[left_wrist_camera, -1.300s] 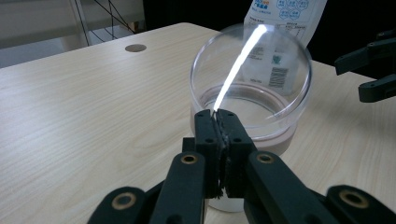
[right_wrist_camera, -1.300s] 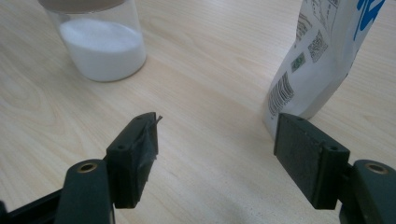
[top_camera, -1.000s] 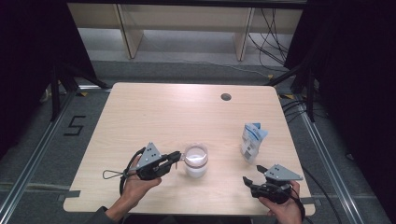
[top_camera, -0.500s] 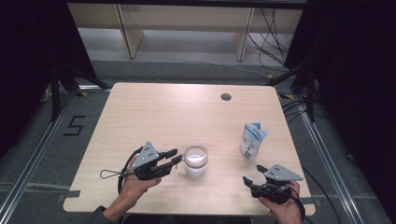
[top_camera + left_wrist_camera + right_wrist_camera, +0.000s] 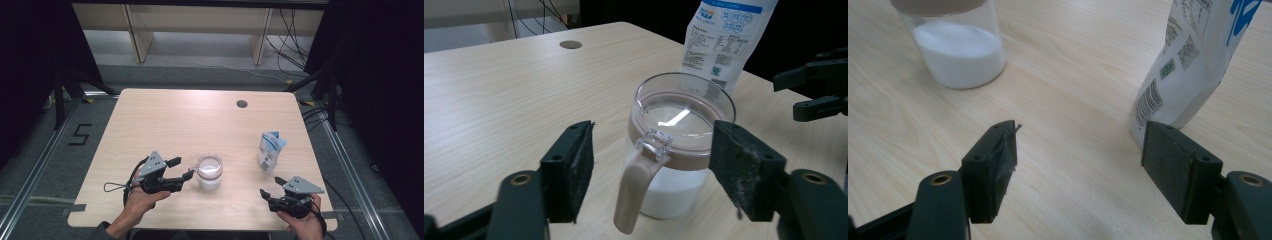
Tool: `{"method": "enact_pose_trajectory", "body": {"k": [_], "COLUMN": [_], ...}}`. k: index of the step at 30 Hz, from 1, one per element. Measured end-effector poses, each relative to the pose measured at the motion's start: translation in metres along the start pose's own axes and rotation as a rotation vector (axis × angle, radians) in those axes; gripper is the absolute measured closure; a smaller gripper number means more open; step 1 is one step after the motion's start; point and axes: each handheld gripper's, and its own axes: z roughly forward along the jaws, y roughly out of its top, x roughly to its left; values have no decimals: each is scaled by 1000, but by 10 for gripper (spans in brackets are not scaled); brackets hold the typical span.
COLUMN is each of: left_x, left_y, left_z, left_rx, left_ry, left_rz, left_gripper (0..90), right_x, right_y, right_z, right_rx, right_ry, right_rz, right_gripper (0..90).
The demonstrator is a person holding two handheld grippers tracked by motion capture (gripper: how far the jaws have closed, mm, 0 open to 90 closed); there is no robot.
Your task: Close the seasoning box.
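Your jar (image 5: 676, 150) stands upright on the table (image 5: 165, 120), near the front edge and a little left of its middle. It is a clear, round container with a tan band around the top, a clear lid and a tan handle (image 5: 636, 187) that curves down its side, topped by a small clear tab. White powder fills roughly the lower half; from the right gripper view it looks fine and even, with a level top. The lid is glossy and reflects a streak of light.

The table is pale wood-grain laminate with rounded corners and a dark round hole (image 5: 242, 104) near its far edge. To the right of the jar, well apart from it, a white pouch (image 5: 270, 151) with blue print stands upright; its sides are creased and it carries small text and square codes.

Your left gripper (image 5: 181, 168) lies low and nearly level, pointing right at the jar. Its jaws have just been opening and now stand wide; the handle sits between them, touched by neither pad. The pads are black foam, the right one frayed at its edge.

Your right gripper (image 5: 263, 193) rests near the table's front right corner, pointing left, jaws spread wide with bare table between them. The pouch stands just beyond its right jaw.
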Motion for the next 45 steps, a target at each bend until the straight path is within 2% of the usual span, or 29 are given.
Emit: {"method": "enact_pose_trajectory", "body": {"k": [1, 4, 6, 7, 11, 14, 16, 17, 20, 21, 22, 24, 25, 27, 28, 30, 33, 34, 39, 43, 44, 45], "left_x": [0, -2, -2, -2, -3, -3, -3, -2, 0, 0, 0, 0, -2, -2, -4, -4, -5, -4, -4, -7, -9, -9], "left_y": [0, 0, -2, -2, -5, -8, -9, -11, -14, -15, -16, -17, -18, -19, -21, -23, -25, -27, -31, -34, -37, -37], "left_z": [0, -3, -3, -4, -6, -8, -8, -10, -11, -12, -13, -13, -14, -14, -15, -16, -16, -17, -17, -15, -14, -14], "left_rx": [-8, 9, 4, 5, 16, 22, 23, 28, 32, 42, 43, 48, 56, 61, 72, 76, 77, 82, 93, 104, 110, 110], "left_ry": [-5, 3, -15, -16, -9, -14, -13, -9, -11, -11, -18, -18, -23, -24, -13, -18, -19, -23, -20, -26, -29, -29], "left_rz": [2, 1, -3, -4, -16, -17, -26, -23, -32, -23, -25, -24, -23, -21, -25, -24, -29, -14, -14, 11, 16, 16], "left_gripper": [304, 255, 240, 227, 195, 183, 177, 177, 177, 177, 176, 174, 170, 168, 167, 164, 161, 160, 159, 156, 155, 155], "right_x": [0, -1, -1, -3, -3, -2, -2, -4, -5, -5, -2, -2, -4, -4, -5, -5, -6, -7, -7, -6, -2, -2], "right_y": [0, -1, -2, -2, -1, -1, -1, 0, 0, 0, 0, 1, 1, 1, 1, 1, 1, 1, 1, 1, 1, 1], "right_z": [0, 1, 1, 2, 1, 1, 1, 2, 2, 1, 1, 1, 3, 4, 4, 1, 2, 2, 3, 2, 0, 0], "right_rx": [-3, -3, 1, 0, -19, -34, -37, -43, -61, -62, -58, -60, -67, -64, -63, -61, -63, -70, -67, -64, -56, -56], "right_ry": [0, -4, 2, 6, 1, 3, -2, 4, -4, -11, -6, 6, 7, 24, 21, 7, 15, 16, 17, 12, 10, 10], "right_rz": [14, 13, 19, 10, 29, 54, 52, 45, 60, 56, 84, 76, 39, 47, 44, 50, 41, 37, 35, 44, 76, 76], "right_gripper": [315, 310, 307, 292, 246, 219, 211, 169, 162, 160, 159, 159, 160, 160, 160, 160, 160, 159, 159, 160, 160, 160]}}
